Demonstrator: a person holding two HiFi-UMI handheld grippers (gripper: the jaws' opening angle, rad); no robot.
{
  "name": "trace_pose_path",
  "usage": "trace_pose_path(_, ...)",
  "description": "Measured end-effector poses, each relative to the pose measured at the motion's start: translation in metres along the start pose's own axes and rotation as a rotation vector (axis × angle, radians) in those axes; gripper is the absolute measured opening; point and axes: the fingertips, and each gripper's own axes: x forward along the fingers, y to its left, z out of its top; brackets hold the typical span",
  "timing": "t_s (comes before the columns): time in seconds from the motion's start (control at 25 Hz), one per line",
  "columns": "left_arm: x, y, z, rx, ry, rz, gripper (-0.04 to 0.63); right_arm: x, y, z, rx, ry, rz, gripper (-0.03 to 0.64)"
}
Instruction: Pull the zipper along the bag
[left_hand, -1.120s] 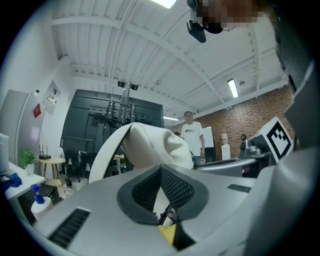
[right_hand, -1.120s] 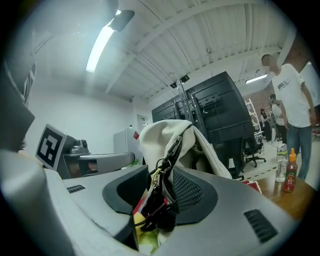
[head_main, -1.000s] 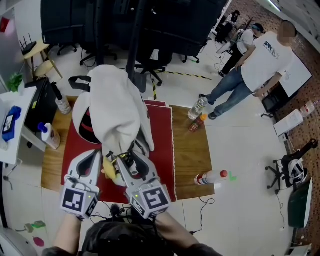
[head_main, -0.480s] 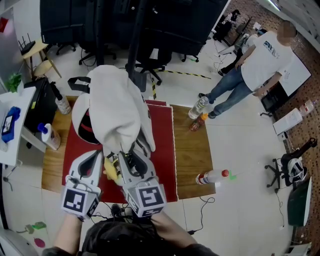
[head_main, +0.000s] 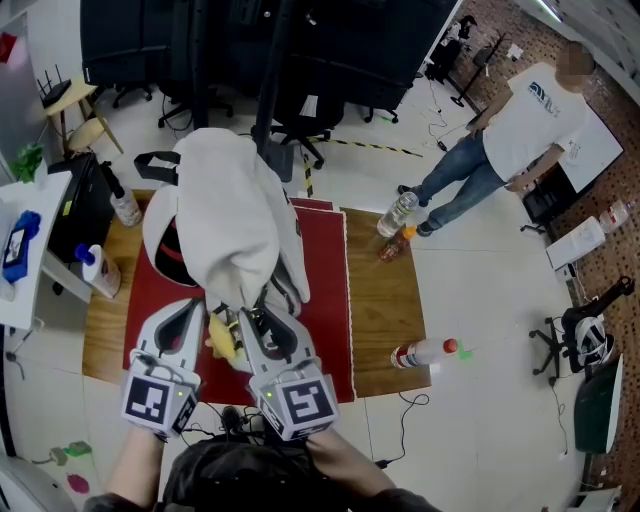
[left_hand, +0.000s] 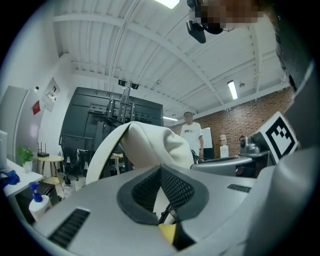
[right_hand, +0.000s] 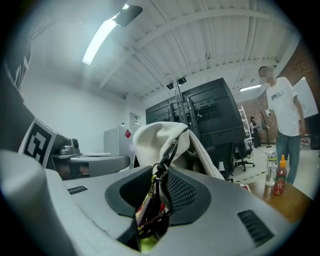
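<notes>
Fingers of the left gripper (head_main: 208, 312), black and mesh-padded, are pinched together on the cream soft-fabric bag (head_main: 230, 210) standing on the red mat (head_main: 325, 290); right gripper (head_main: 258, 315) fingers are closing around its round metal zipper-pull ring (right_hand: 159, 169), pads apart.

Cream bag (head_main: 225, 215) upright on red mat (head_main: 325, 300), ringed zipper pull (right_hand: 159, 171) at near end

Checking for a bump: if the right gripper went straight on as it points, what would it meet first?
The zipper pull's ring, standing between the closing jaws of the right gripper; right behind it, likely, the white bag.
</notes>
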Motion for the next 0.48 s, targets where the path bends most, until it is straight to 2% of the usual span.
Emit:
trace_pose_path(0.16, 0.001, -0.004, 0.007, 0.003, -0.011, -0.010, 0.032, -0.005, 0.006, 0.009, -0.045, -0.035, 0.058, 0.095)
trace_pose_path(0.32, 0.001, -0.011, 0.011, 0.007, -0.003, -0.023, 0.032, -0.011, 0.010, 0.017, -0.124, -0.026, 0.090, 0.074)
trace_pose_path(0.48, 0.004, -0.013, 0.016, 0.012, -0.022, -0.024, 0.032, -0.012, 0.007, 0.017, -0.126, -0.023, 0.113, 0.072)
